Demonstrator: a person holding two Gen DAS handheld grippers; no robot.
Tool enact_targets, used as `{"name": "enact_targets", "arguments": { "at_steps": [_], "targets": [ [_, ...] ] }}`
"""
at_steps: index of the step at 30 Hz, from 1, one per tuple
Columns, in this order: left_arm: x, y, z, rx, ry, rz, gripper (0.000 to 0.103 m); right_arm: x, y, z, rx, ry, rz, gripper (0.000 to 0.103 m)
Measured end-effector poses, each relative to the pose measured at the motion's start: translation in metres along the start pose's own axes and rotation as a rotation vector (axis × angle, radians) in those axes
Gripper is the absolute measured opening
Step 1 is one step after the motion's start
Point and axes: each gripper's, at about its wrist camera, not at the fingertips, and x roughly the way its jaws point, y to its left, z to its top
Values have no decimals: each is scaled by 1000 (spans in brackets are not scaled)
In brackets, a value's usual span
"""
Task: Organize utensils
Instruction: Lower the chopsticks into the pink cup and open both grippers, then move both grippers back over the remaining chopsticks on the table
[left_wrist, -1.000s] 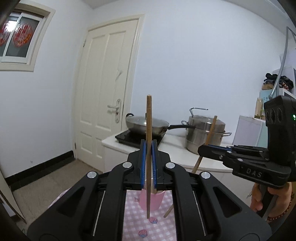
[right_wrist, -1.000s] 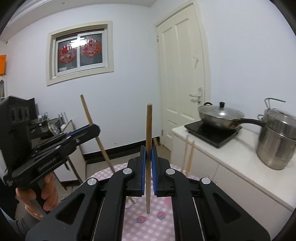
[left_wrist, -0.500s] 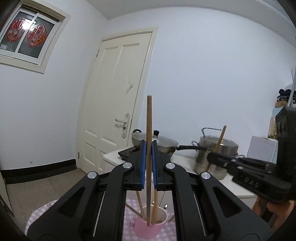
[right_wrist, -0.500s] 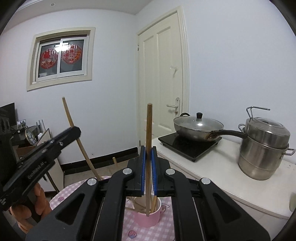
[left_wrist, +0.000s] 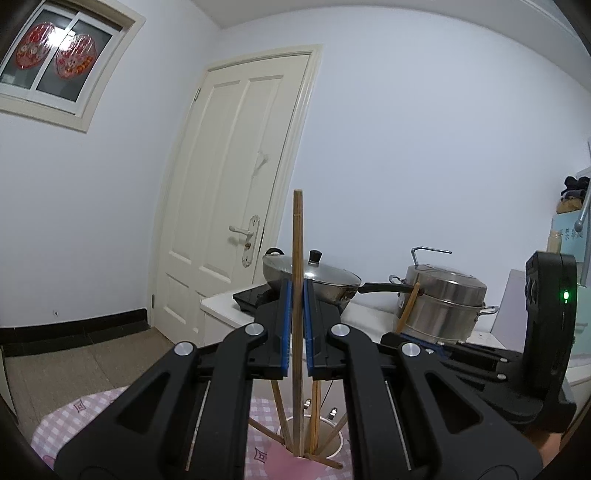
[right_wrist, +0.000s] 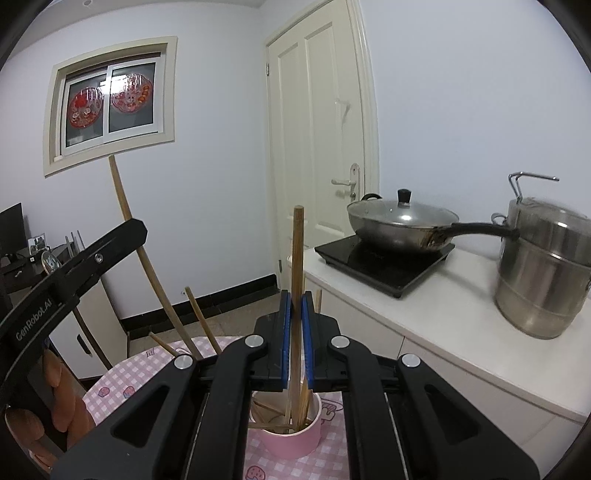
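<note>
My left gripper (left_wrist: 296, 295) is shut on a wooden chopstick (left_wrist: 297, 240) held upright, its lower end inside the pink cup (left_wrist: 336, 445) below. My right gripper (right_wrist: 295, 301) is shut on another upright wooden chopstick (right_wrist: 297, 254), its lower end inside the same pink cup (right_wrist: 291, 441). Several chopsticks stand in the cup. The right gripper shows at the right of the left wrist view (left_wrist: 410, 334). The left gripper shows at the left of the right wrist view (right_wrist: 138, 230), with its chopstick (right_wrist: 122, 201) leaning.
The cup stands on a pink checked tablecloth (right_wrist: 122, 376). A white counter (right_wrist: 461, 314) at the right carries an induction hob with a lidded wok (right_wrist: 400, 219) and a steel steamer pot (right_wrist: 546, 277). A white door (left_wrist: 240, 192) is behind.
Both grippers have come down and closer to the pink cup. The two held chopsticks' lower ends have gone from above the tablecloth into the cup.
</note>
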Motion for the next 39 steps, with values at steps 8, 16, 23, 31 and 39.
{"name": "enact_targets", "arguments": {
  "at_steps": [8,16,23,31,39],
  "targets": [
    [11,5,-13,-32,9,9,6,15,-3,-17,14,55,11,5],
    [30,5,-36,-22,87,21,6,25,-5,-29,25,103,15,5],
    [38,7,-53,-9,126,21,7,26,-3,-33,39,118,21,5],
    [32,10,-50,-15,130,-2,7,27,-3,-34,63,134,34,7],
    [9,8,-35,-3,81,-27,63,12,4,-29,62,114,38,15]
  ]
}}
